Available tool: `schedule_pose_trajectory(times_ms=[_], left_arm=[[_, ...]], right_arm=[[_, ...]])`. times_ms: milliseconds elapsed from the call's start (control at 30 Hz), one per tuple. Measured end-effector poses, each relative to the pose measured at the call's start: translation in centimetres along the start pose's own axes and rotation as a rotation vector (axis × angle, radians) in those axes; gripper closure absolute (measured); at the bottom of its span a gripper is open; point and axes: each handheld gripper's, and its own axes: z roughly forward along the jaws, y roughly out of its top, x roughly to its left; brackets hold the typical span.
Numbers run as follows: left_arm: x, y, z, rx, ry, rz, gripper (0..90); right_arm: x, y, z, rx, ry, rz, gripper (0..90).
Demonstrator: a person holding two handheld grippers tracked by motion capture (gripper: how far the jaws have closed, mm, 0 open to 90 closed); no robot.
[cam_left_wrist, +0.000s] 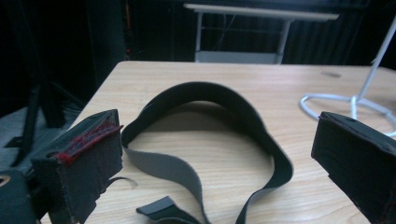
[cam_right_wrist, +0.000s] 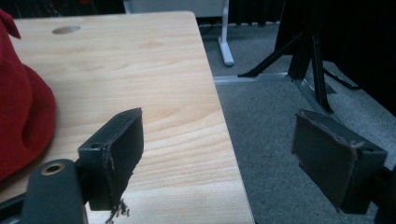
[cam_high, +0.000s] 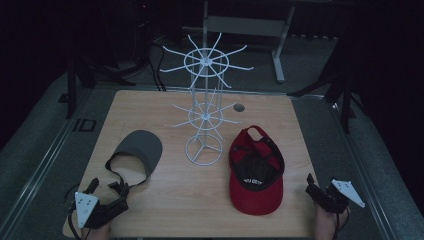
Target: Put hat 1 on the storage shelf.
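Meanwhile, the white wire rack (cam_high: 204, 117) stood upright near the middle of the wooden table (cam_high: 165, 210), and everything else lay around its ring base. To the rack's left lay the grey visor (cam_high: 141, 149), brim up toward the far side, its black strap (cam_left_wrist: 219, 100) curling toward the near edge. The left gripper (cam_high: 107, 187) sat just short of that strap — jaws wide apart, nothing between them, the strap loop lying on the wood ahead of them. To the rack's right lay the red cap (cam_high: 256, 172), upside down, its black lining showing. The right gripper (cam_high: 315, 189) hovered at the table's right edge, well past the cap — its jaws also spread, gripping nothing.
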Motion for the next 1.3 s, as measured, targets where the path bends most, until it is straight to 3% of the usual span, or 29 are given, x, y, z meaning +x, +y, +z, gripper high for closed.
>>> schedule_pose_trajectory(times_ms=[67, 167, 200, 233, 267, 333, 367, 500, 533, 767, 867, 967, 1067, 1133, 1300], left_arm=[[0.0, 0.2, -0.1, -0.019, -0.023, -0.042, 2.5], [-0.3, 0.4, -0.2, -0.029, -0.055, -0.069, 2.5], [-0.5, 0.5, -0.2, -0.018, -0.071, -0.065, 2.5], [-0.5, 0.5, -0.2, -0.018, -0.071, -0.065, 2.5], [-1.3, 0.8, -0.3, -0.002, -0.072, -0.039, 2.5], [-1.3, 0.8, -0.3, -0.002, -0.072, -0.039, 2.6], [-2.0, 1.1, -0.2, 0.026, -0.088, -0.03, 2.5], [-2.6, 1.3, -0.3, 0.015, -0.136, -0.067, 2.5], [-2.8, 1.3, -0.3, 0.009, -0.171, -0.079, 2.6], [-3.4, 1.4, -0.3, 0.045, -0.226, -0.081, 2.7], [-3.7, 1.5, -0.4, 0.053, -0.233, -0.074, 2.7], [-4.1, 1.6, -0.3, 0.064, -0.232, -0.066, 2.7], [-4.5, 1.6, -0.2, 0.1, -0.224, -0.067, 2.6], [-4.5, 1.6, 0.0, 0.117, -0.24, -0.08, 2.7], [-4.9, 1.6, 0.0, 0.112, -0.28, -0.067, 2.7]], right_arm=[[0.0, 0.0, 0.2, 0.019, -0.005, -0.014, 16.0], [-0.2, 0.2, 0.0, 0.017, 0.006, -0.007, 16.1], [-0.3, 0.4, -0.1, 0.015, 0.015, -0.002, 16.4], [-0.3, 0.6, -0.2, 0.016, 0.022, -0.003, 16.5], [-0.3, 0.9, -0.3, 0.019, 0.024, -0.014, 16.5], [-0.2, 1.3, -0.6, 0.014, 0.031, -0.025, 16.5], [0.0, 2.1, -0.8, 0.018, 0.064, -0.023, 16.6], [0.8, 3.8, -1.4, 0.014, 0.103, -0.052, 16.6], [1.0, 4.2, -1.5, 0.012, 0.108, -0.058, 16.6], [1.8, 6.0, -1.4, 0.018, 0.178, -0.056, 17.7], [2.0, 6.4, -1.2, 0.027, 0.185, -0.057, 18.3], [2.6, 7.1, -0.9, 0.038, 0.222, -0.068, 18.3], [2.9, 7.6, -0.7, 0.046, 0.244, -0.072, 18.3], [3.4, 8.2, -0.4, 0.056, 0.281, -0.08, 18.0], [4.1, 8.9, -0.1, 0.062, 0.292, -0.108, 17.1]])
